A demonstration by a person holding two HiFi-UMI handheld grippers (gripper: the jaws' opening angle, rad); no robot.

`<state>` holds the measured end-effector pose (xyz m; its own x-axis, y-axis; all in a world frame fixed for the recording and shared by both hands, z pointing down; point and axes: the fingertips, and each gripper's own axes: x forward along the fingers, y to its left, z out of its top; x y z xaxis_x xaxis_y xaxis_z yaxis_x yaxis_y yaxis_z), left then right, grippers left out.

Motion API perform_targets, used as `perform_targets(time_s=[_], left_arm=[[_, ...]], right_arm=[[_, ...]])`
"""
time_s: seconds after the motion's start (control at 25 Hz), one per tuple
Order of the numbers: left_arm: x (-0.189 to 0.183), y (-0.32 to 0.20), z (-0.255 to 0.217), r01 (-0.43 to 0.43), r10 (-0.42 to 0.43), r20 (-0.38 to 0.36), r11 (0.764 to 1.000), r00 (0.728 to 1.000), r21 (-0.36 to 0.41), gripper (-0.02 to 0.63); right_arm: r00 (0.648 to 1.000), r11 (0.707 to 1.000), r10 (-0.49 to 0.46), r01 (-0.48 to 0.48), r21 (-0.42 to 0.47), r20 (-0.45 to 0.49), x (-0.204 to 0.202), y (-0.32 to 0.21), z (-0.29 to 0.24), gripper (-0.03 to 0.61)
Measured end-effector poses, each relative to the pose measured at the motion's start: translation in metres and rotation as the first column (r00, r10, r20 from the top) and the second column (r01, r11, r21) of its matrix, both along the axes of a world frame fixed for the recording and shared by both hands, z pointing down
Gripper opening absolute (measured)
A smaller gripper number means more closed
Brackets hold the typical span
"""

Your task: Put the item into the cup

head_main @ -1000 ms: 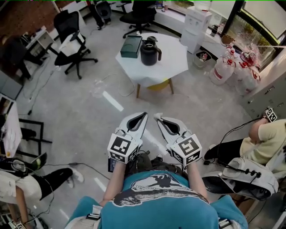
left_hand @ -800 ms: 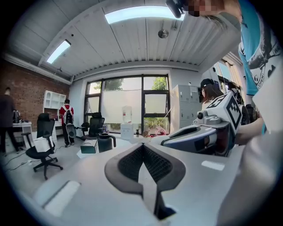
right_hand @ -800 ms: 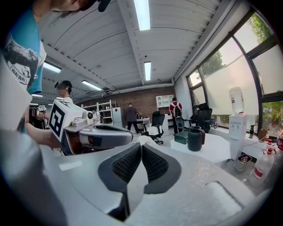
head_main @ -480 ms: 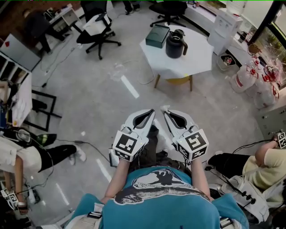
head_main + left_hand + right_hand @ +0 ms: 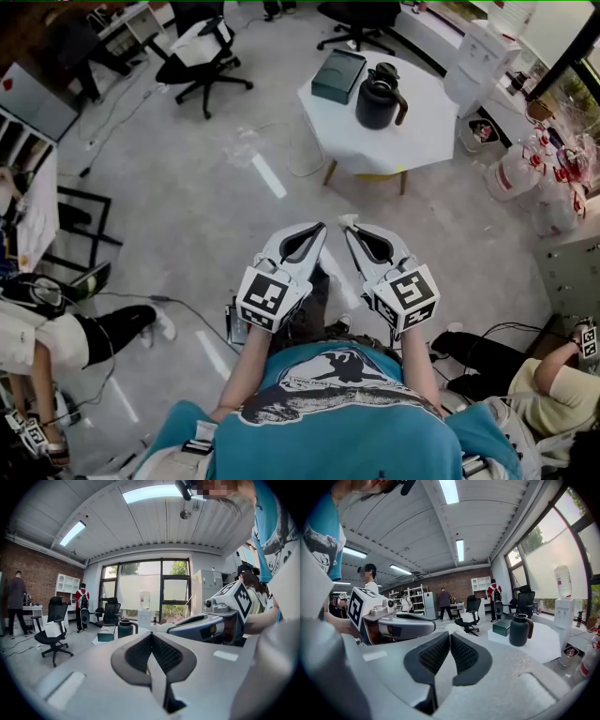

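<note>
Presently, left claw [image 5: 317,228] and right claw [image 5: 347,223] are both clenched, empty, side by side; white counter [image 5: 427,131] with black jug [image 5: 378,101] stands well ahead of them.

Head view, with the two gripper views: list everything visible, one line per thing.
Table: one, white, ahead across the floor.
Jug: one, black with a brown handle, on the table.
Box: one, dark green, on the table beside the jug.
Office chairs: at least two, black, beyond the table.
Water dispenser: one, white, right of the table.
Water bottles: several, clear, on the floor at right.
Seated people: two, at the left edge and lower right.
Left gripper: one, white and grey, jaws together, empty.
Right gripper: one, white and grey, jaws together, empty.
</note>
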<state>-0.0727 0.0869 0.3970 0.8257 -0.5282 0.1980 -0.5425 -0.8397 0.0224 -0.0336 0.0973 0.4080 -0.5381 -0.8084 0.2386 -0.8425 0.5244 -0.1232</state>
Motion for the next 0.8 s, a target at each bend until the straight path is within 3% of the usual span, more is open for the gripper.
perform_targets(time_s=[0.4, 0.8], left_arm=[[0.002, -0.106, -0.012, -0.044, 0.044, -0.018, 0.999, 0.999, 0.011, 0.012], [0.000, -0.167, -0.010, -0.115, 0.115, -0.037, 0.993, 0.993, 0.000, 0.012]], right_arm=[[0.999, 0.999, 0.042, -0.042, -0.017, -0.023, -0.001, -0.098, -0.002, 0.012], [0.993, 0.993, 0.114, -0.116, -0.033, -0.039, -0.002, -0.155, 0.001, 0.012]])
